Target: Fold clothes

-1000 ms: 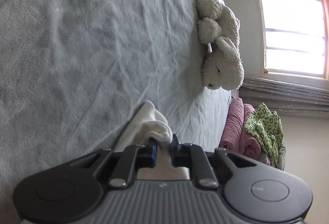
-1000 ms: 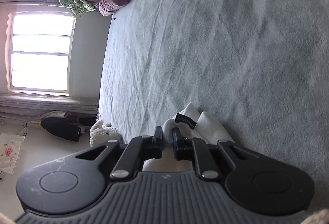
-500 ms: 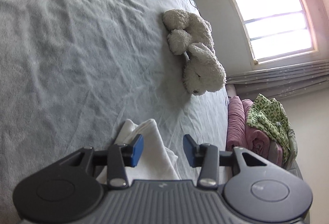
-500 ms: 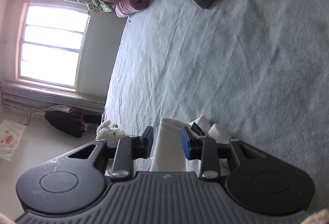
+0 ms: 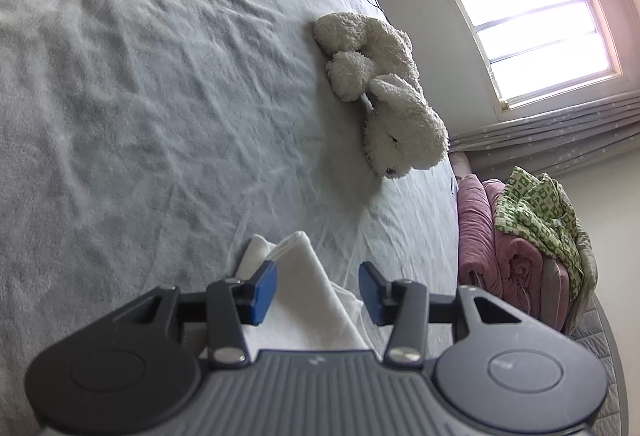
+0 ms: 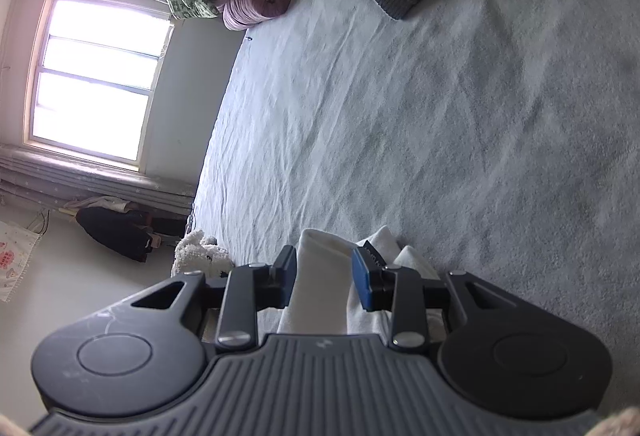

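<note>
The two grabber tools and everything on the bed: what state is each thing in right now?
Left gripper: open, jaws either side of the cloth.
Right gripper: open, jaws apart around a fold.
White garment: folded in layers, lying on the bed, not clamped.
Plush toy: lying on its side.
Pink quilt: rolled up.
Green patterned cloth: crumpled on the quilt.
Bed sheet: spread out, wrinkled.
</note>
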The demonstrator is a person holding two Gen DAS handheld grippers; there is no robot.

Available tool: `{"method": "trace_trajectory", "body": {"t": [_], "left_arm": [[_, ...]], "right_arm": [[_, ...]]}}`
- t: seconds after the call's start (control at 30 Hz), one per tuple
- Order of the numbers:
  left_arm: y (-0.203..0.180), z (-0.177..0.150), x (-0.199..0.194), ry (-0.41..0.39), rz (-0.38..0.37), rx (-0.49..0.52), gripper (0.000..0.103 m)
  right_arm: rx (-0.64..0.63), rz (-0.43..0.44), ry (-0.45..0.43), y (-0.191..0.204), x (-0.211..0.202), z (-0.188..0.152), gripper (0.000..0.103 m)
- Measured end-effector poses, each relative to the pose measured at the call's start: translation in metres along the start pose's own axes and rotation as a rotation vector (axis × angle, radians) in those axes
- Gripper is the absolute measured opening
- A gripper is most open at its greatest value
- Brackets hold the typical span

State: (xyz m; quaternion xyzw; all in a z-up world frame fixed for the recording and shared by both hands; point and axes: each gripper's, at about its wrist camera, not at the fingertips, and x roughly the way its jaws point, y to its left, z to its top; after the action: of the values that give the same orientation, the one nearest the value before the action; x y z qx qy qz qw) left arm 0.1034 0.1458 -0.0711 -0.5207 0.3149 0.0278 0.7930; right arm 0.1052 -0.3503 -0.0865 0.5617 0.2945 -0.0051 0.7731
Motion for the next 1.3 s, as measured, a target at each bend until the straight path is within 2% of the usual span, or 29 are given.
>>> {"method": "trace_trajectory", "body": {"t": [0.17, 0.3, 0.37, 0.4, 0.57, 0.67, 0.83, 0.9, 0.97, 1.0, 1.03, 1.07, 1.1, 1.3], "left_arm": [[0.002, 0.012, -0.003, -0.01, 0.01, 0.014, 0.047], [0.003, 0.024, 0.002, -0.005, 0.071, 0.133, 0.047], [0.001, 0.025, 0.009, 0.02, 0.093, 0.216, 0.047], [0.001, 0.024, 0.01, 0.026, 0.081, 0.24, 0.047], [-0.003, 0.022, 0.014, 0.05, -0.035, 0.336, 0.047], [-0.01, 0.017, 0.017, 0.067, -0.066, 0.438, 0.049], [-0.013, 0.007, 0.022, 0.069, -0.047, 0.566, 0.048], [-0.014, 0.004, 0.022, 0.053, -0.038, 0.592, 0.045], [-0.014, 0.001, 0.023, 0.033, -0.018, 0.611, 0.033], [-0.015, 0.0, 0.023, 0.023, -0.008, 0.625, 0.031], [-0.015, -0.002, 0.023, 0.012, 0.0, 0.64, 0.026], [-0.016, -0.004, 0.023, 0.001, 0.001, 0.655, 0.016], [-0.016, -0.006, 0.023, -0.008, -0.001, 0.666, 0.013], [-0.027, -0.013, 0.013, -0.115, -0.014, 0.693, 0.011]], "right_arm": [[0.005, -0.008, -0.011, -0.001, -0.001, 0.006, 0.036], [-0.025, -0.011, -0.033, 0.003, -0.005, 0.014, 0.036], [-0.115, -0.033, -0.038, 0.01, -0.003, 0.017, 0.036], [-0.173, -0.045, -0.035, 0.015, -0.001, 0.018, 0.036], [-0.472, -0.078, -0.016, 0.033, 0.01, 0.009, 0.036], [-0.647, -0.079, 0.008, 0.04, 0.015, 0.0, 0.04], [-0.788, -0.071, 0.026, 0.042, 0.029, -0.011, 0.046], [-0.841, -0.067, 0.033, 0.043, 0.035, -0.015, 0.047], [-0.852, -0.071, 0.029, 0.042, 0.043, -0.017, 0.047], [-0.848, -0.069, 0.032, 0.041, 0.045, -0.018, 0.047], [-0.846, -0.066, 0.033, 0.039, 0.047, -0.021, 0.037], [-0.844, -0.065, 0.034, 0.038, 0.048, -0.023, 0.02], [-0.855, -0.069, 0.022, 0.038, 0.048, -0.026, 0.016], [-0.92, -0.063, -0.12, 0.049, 0.036, -0.04, 0.013]]}}
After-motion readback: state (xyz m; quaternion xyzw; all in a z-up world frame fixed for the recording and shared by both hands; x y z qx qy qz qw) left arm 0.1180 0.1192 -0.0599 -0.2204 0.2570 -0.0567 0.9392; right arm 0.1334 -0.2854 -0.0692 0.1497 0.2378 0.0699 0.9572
